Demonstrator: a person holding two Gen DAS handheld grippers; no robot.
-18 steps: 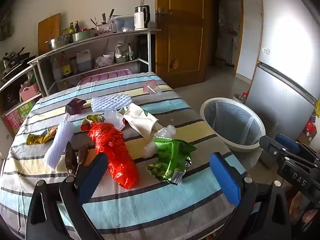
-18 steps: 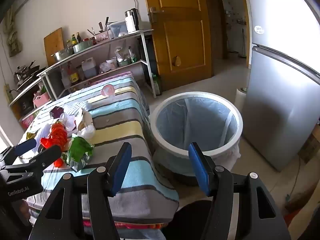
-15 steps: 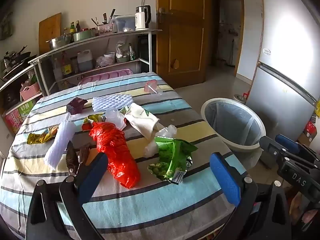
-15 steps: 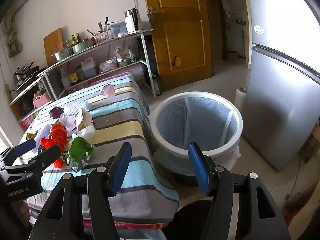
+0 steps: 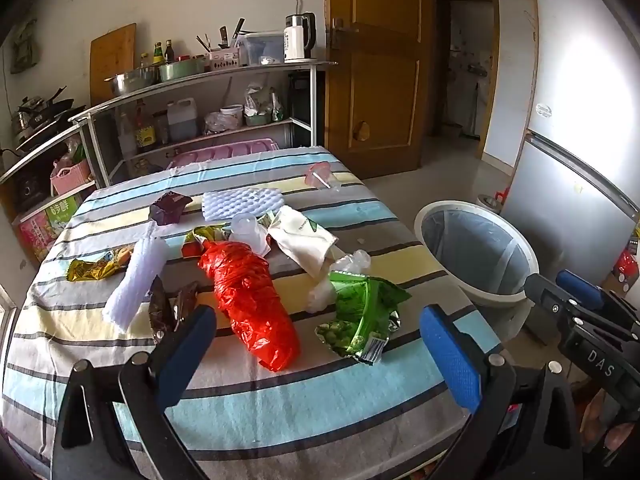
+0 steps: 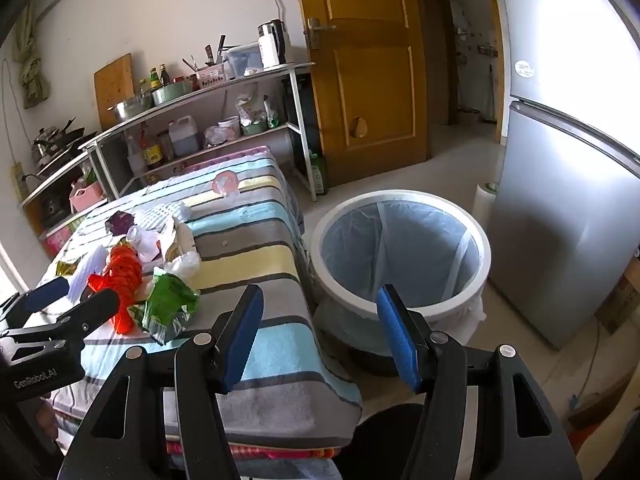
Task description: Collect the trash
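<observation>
Trash lies on the striped table (image 5: 280, 400): a red plastic bag (image 5: 250, 296), a green snack bag (image 5: 360, 316), a white pouch (image 5: 306, 240), a white foam sleeve (image 5: 136, 276), a brown wrapper (image 5: 170, 308) and a gold wrapper (image 5: 96, 266). My left gripper (image 5: 316, 344) is open and empty above the table's near edge, short of the red bag. A white bin (image 6: 400, 256) with a clear liner stands on the floor right of the table. My right gripper (image 6: 320, 332) is open and empty, between the table corner and the bin.
A purple wrapper (image 5: 168, 208), white foam netting (image 5: 242, 202) and a pink lid (image 5: 318, 172) lie farther back. A metal shelf rack (image 5: 200, 92) stands behind the table. A wooden door (image 6: 360, 80) is at the back, a silver fridge (image 6: 560, 220) on the right.
The left wrist view has shifted very slightly; the trash and both open grippers stay as they were.
</observation>
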